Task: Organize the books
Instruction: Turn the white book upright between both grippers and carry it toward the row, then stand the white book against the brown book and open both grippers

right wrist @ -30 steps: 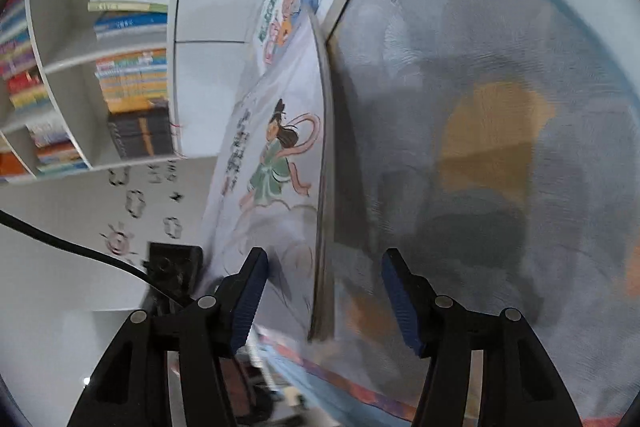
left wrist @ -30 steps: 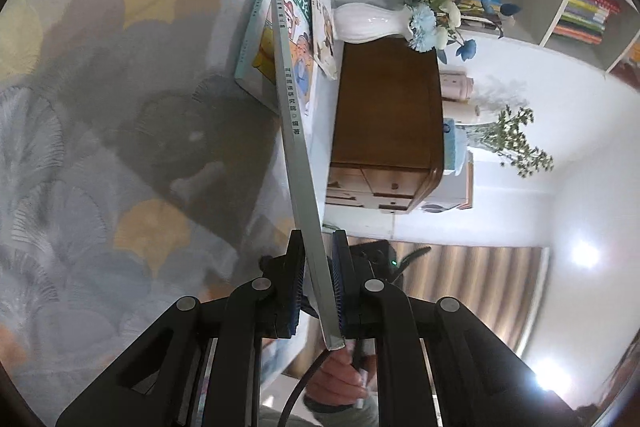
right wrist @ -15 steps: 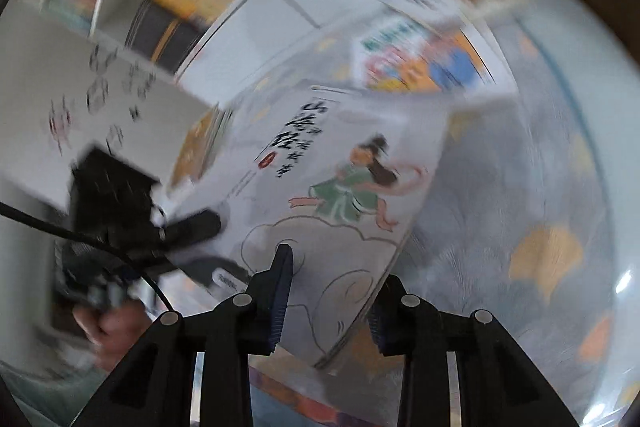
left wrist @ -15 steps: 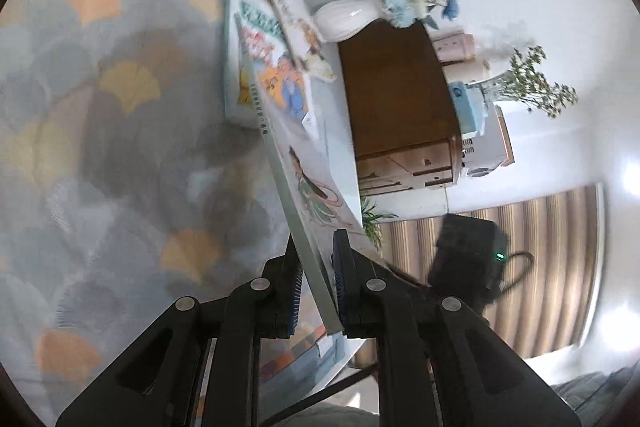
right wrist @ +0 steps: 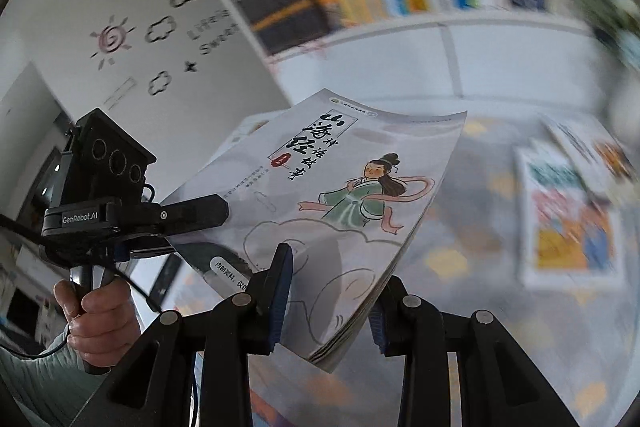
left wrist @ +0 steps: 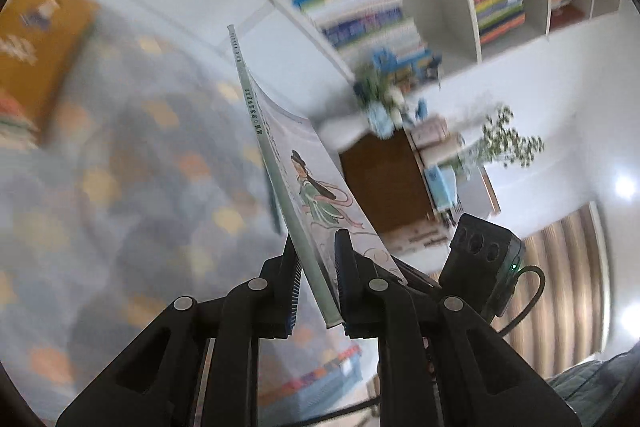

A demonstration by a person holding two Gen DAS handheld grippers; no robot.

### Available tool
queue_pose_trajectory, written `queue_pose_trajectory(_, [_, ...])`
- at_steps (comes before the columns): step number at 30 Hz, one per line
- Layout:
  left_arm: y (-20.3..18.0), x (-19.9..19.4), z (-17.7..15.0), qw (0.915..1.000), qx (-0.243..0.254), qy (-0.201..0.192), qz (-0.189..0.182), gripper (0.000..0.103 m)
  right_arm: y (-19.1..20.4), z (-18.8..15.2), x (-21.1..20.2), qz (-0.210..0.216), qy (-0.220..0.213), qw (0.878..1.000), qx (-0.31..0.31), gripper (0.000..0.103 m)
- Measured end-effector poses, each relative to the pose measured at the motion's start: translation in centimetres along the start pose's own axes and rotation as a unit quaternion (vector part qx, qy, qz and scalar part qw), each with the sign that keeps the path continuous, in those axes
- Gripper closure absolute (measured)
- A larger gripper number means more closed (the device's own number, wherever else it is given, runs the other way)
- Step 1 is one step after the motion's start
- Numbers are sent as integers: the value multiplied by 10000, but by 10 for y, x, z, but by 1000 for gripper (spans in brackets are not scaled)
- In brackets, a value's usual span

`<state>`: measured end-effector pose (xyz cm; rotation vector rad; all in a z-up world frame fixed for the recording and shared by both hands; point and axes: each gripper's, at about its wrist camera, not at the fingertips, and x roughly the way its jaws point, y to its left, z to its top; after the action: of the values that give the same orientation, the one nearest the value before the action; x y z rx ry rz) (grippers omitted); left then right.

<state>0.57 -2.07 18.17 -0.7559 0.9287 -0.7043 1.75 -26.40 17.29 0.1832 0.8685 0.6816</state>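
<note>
Grey softcover book (right wrist: 320,211): thin, bendy, light; pinched by L gripper (left wrist: 318,281) at spine, R gripper (right wrist: 330,301) clamped on page-edge corner.

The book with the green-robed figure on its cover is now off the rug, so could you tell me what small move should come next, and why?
Probably carry the book on toward the bookshelf behind it. Both the left gripper and the right gripper are clamped on opposite edges, so the hold looks secure, and the book hangs clear above the rug, where other books lie.
</note>
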Motion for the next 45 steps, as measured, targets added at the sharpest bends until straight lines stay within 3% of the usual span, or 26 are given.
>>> queue_pose_trajectory(9, [82, -92, 66, 9970, -33, -526, 563, 88, 93, 58, 125, 298, 227, 9987, -351, 69])
queue_pose_trajectory(16, [161, -105, 100, 9951, -294, -455, 828, 88, 116, 79, 223, 367, 763, 9964, 13, 68])
queue_pose_trajectory(20, [199, -105, 114, 9952, -454, -409, 769, 88, 125, 89, 261, 177, 931, 9955, -8, 68])
queue_pose_trajectory(32, [257, -100, 128, 9937, -860, -414, 594, 91, 129, 109, 311, -259, 1149, 9924, -355, 68])
queue_pose_trajectory(39, [278, -100, 120, 9885, -977, -367, 1093, 90, 114, 101, 332, -295, 1416, 9894, -99, 68])
queue_pose_trajectory(45, [298, -126, 112, 9790, -1291, -641, 1439, 90, 109, 94, 343, -347, 1551, 9872, 160, 68])
